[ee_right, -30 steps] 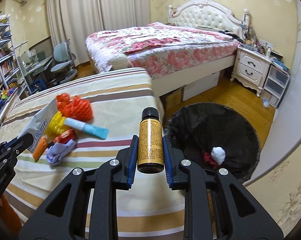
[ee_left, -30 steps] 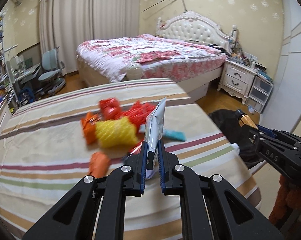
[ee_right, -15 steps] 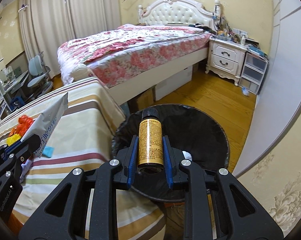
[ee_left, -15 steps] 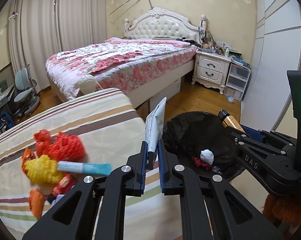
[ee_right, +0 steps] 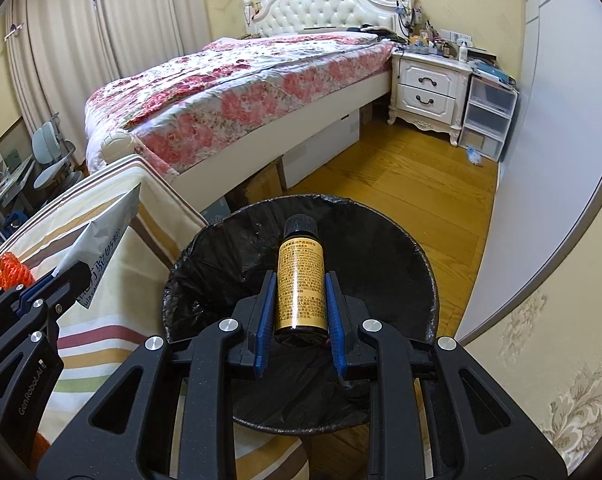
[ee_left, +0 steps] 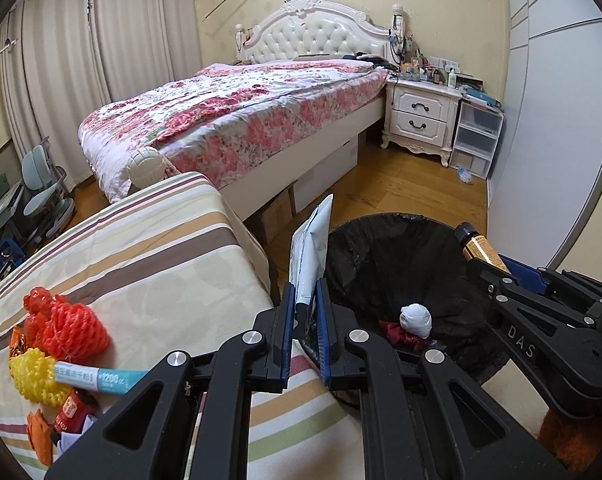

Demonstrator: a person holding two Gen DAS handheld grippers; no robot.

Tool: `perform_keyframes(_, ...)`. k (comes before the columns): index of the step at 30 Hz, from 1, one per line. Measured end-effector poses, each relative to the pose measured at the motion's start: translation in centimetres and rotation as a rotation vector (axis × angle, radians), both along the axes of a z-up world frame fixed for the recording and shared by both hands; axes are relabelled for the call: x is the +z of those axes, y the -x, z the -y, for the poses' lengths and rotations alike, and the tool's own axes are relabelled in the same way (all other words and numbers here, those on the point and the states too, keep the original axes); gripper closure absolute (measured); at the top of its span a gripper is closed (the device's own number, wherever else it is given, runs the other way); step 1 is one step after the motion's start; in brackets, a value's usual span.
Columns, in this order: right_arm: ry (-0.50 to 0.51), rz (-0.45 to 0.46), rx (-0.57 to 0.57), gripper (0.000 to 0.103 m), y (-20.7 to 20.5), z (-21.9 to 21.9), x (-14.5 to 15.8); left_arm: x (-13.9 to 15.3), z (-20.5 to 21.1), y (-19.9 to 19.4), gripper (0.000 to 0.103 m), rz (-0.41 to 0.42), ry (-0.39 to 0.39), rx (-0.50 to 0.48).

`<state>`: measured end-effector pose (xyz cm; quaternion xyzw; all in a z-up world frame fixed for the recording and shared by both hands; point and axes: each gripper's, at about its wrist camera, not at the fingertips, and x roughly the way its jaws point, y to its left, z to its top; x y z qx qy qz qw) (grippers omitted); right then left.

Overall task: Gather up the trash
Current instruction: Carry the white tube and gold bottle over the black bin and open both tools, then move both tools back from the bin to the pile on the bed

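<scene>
The right gripper (ee_right: 297,316) clamps the bottle (ee_right: 300,280) over the bin (ee_left: 381,264), the left gripper (ee_left: 305,320) pinches a packet (ee_left: 311,248) at the rim — released there, the light packet could flutter outside.

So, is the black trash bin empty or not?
Not empty. The trash bin already holds a white paper ball and something red at its bottom.

Open mouth of the black-lined bin (ee_right: 381,240): unobstructed from above beneath the right tool (ee_right: 300,320) and its bottle (ee_right: 300,280). Inside lie only a white wad (ee_left: 416,319) and a red scrap (ee_left: 399,330), low down. The striped counter (ee_left: 161,248) edge abuts the bin's left rim. The left tool (ee_left: 305,320), holding an upright pouch (ee_left: 311,248), stands just beside the right tool, narrowing the passage between them. Bare wooden floor (ee_right: 401,184) lies beyond the bin.
</scene>
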<state>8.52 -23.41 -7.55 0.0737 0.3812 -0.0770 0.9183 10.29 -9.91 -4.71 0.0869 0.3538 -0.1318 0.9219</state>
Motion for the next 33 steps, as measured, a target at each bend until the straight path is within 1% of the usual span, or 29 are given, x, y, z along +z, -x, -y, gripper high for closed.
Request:
perform_keyframes(7, -0.011, -0.007, -0.014, 0.079, -0.9, 1.0, -0.7, -0.4, 1.3, -1.0, 0.091, -0.008, -0.019, -0.019)
perform_keyframes(10, -0.018, -0.003, -0.024, 0.078, -1.0, 1.3, -0.8, -0.7, 1.3, -1.4, 0.090, -0.022, -0.015, -0.020)
perform_keyframes(13, -0.020, -0.007, -0.029, 0.076, -1.2, 1.4, -0.9, -0.9, 1.4, -1.6, 0.077, -0.028, -0.017, -0.018)
perform_keyframes(14, -0.020, -0.008, -0.031, 0.075, -1.3, 1.4, -0.9, -1.0, 1.3, -1.6, 0.068, -0.028, -0.016, -0.013)
perform_keyframes(15, -0.018, -0.008, -0.032, 0.074, -1.2, 1.4, -0.9, -1.0, 1.2, -1.6, 0.061, -0.031, -0.010, -0.010)
perform_keyframes(16, -0.015, -0.006, -0.033, 0.070, -1.2, 1.4, -0.8, -1.0, 1.1, -1.6, 0.059, -0.032, -0.006, -0.007)
perform_keyframes(17, -0.011, -0.004, -0.034, 0.068, -1.1, 1.4, -0.8, -1.0, 1.0, -1.6, 0.056, -0.034, -0.003, -0.001)
perform_keyframes(18, -0.008, -0.004, -0.033, 0.068, -1.1, 1.3, -0.8, -1.0, 0.9, -1.7, 0.052, -0.035, -0.001, 0.003)
perform_keyframes(20, -0.006, -0.006, -0.030, 0.068, -1.0, 1.0, -0.8, -0.9, 0.6, -1.7, 0.047, -0.036, 0.005, 0.013)
perform_keyframes(22, -0.002, -0.010, -0.027, 0.066, -1.0, 0.8, -0.8, -0.7, 0.2, -1.5, 0.044, -0.036, 0.011, 0.021)
perform_keyframes(23, 0.000, -0.009, -0.026, 0.063, -0.9, 0.6, -0.7, -0.7, 0.1, -1.4, 0.042, -0.035, 0.011, 0.024)
perform_keyframes(26, 0.001, -0.006, -0.019, 0.061, -0.7, 0.1, -0.5, -0.3, -0.5, -1.0, 0.038, -0.028, 0.005, 0.035)
perform_keyframes(30, 0.003, 0.003, -0.003, 0.057, -0.1, -1.0, -0.1, 0.3, -1.6, -0.6, 0.037, -0.029, 0.009, 0.057)
perform_keyframes(33, 0.006, 0.005, 0.013, 0.055, 0.3, -1.9, 0.2, 0.5, -2.8, 0.0, 0.037, -0.030, 0.013, 0.074)
